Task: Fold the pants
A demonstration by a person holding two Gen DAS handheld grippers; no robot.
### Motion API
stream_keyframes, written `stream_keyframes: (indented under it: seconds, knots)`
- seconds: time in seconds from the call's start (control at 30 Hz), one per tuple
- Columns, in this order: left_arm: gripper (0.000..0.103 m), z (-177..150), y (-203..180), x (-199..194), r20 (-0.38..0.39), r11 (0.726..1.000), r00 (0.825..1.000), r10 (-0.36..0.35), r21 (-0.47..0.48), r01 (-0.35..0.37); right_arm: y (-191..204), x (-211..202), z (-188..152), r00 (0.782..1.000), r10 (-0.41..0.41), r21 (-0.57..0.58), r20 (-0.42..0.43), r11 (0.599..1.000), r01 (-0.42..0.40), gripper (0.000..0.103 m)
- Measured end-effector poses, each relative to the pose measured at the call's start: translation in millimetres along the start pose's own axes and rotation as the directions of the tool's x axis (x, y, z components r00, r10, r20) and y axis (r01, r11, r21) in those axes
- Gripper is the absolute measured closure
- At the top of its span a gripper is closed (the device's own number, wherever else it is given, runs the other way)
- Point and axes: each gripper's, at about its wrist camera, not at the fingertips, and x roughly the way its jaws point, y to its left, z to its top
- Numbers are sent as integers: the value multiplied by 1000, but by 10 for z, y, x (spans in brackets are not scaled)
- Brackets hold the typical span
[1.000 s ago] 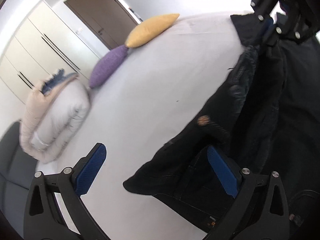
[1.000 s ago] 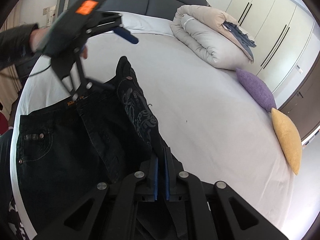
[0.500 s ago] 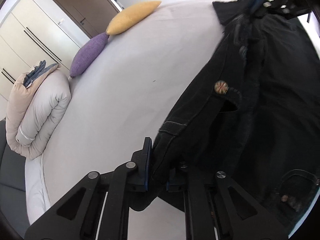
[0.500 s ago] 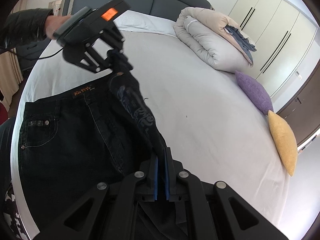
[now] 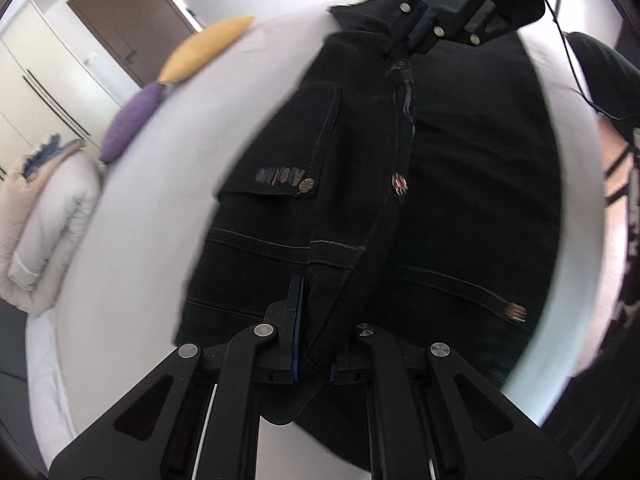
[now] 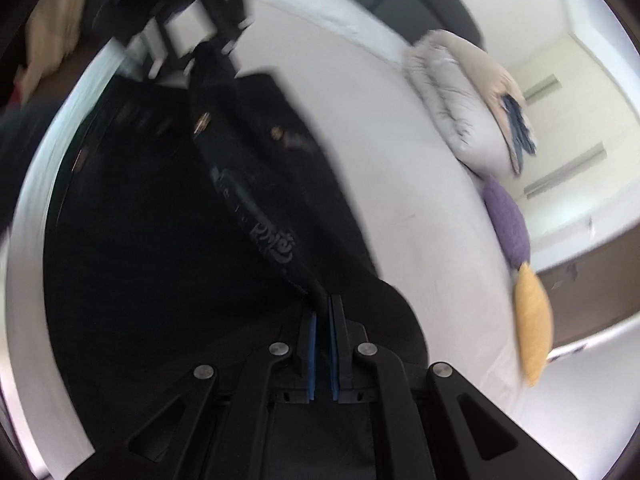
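Black jeans (image 5: 460, 184) lie on a white bed (image 5: 160, 240), with one side lifted as a taut ridge between both grippers. My left gripper (image 5: 316, 320) is shut on the waistband end of that ridge. My right gripper (image 6: 323, 320) is shut on the other end, near a grey printed patch (image 6: 272, 240). The right gripper also shows at the top of the left wrist view (image 5: 420, 32). The left gripper shows blurred at the top left of the right wrist view (image 6: 200, 36). The jeans (image 6: 160, 240) fill the left half there.
A rolled cream duvet (image 6: 468, 100), a purple cushion (image 6: 506, 220) and a yellow cushion (image 6: 532, 320) lie along the far side of the bed. White wardrobes (image 5: 36, 92) and a brown door (image 5: 132, 32) stand behind. The bed's near edge (image 5: 576, 240) runs past the jeans.
My left gripper went from open to shut on the waistband. Both grippers have since lifted the held edge and swung it over the rest of the jeans, toward the bed's near edge.
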Motion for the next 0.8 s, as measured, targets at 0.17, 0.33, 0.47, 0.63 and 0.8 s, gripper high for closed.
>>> stream_keyframes:
  seconds: [0.17, 0.33, 0.47, 0.63, 0.8]
  knots:
    - [95, -215, -415, -125, -32, 998, 998, -50, 23, 51, 731, -139, -132, 999, -31, -176, -38, 984, 24, 97]
    - [95, -381, -645, -297, -51, 998, 997, -57, 25, 59, 1105, -263, -148, 998, -53, -249, -37, 968, 42, 97]
    - [95, -457, -762, -382, -59, 998, 997, -52, 34, 54, 1220, -361, -159, 997, -65, -244, -39, 968, 54, 97]
    - [93, -450, -778, -371, -64, 1000, 998, -22, 20, 23, 1269, -435, -176, 997, -70, -236, -46, 970, 57, 97]
    - [85, -443, -669, -457, -108, 1000, 994, 17, 3, -16, 1384, -384, -145, 993, -98, -241, -59, 967, 81, 95]
